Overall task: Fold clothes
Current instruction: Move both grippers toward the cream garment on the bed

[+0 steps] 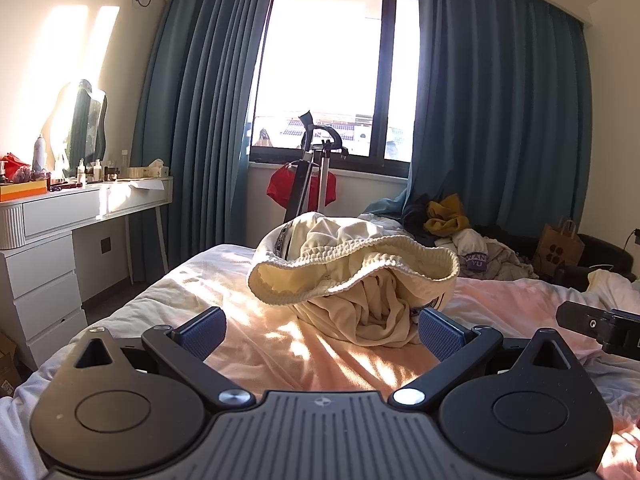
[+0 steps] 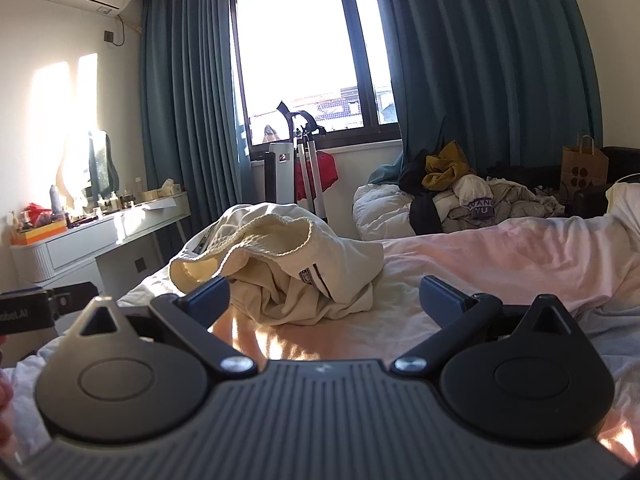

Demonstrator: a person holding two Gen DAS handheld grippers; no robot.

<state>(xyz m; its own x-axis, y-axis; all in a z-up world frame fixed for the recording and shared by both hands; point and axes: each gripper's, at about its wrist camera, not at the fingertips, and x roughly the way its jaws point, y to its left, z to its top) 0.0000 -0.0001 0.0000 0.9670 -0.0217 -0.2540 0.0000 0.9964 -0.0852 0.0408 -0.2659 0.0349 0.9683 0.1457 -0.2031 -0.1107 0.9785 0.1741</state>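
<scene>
A crumpled cream garment (image 1: 352, 280) with a ribbed hem lies in a heap on the pale pink bed sheet (image 1: 280, 356). My left gripper (image 1: 320, 330) stands open just in front of the heap, its right pad (image 1: 440, 334) close to the cloth, nothing between the fingers. In the right wrist view the same garment (image 2: 280, 264) lies ahead and to the left. My right gripper (image 2: 324, 300) is open over the sheet (image 2: 460, 252), with its left pad (image 2: 208, 298) near the cloth's lower edge. The right gripper's body (image 1: 600, 326) shows at the left view's right edge.
A pile of other clothes (image 2: 460, 196) lies at the bed's far end below the teal curtains (image 2: 480, 60). A white dresser (image 1: 60, 240) with bottles stands at the left. A suitcase handle with a red cloth (image 1: 308, 184) is under the window. A paper bag (image 2: 584, 166) sits at right.
</scene>
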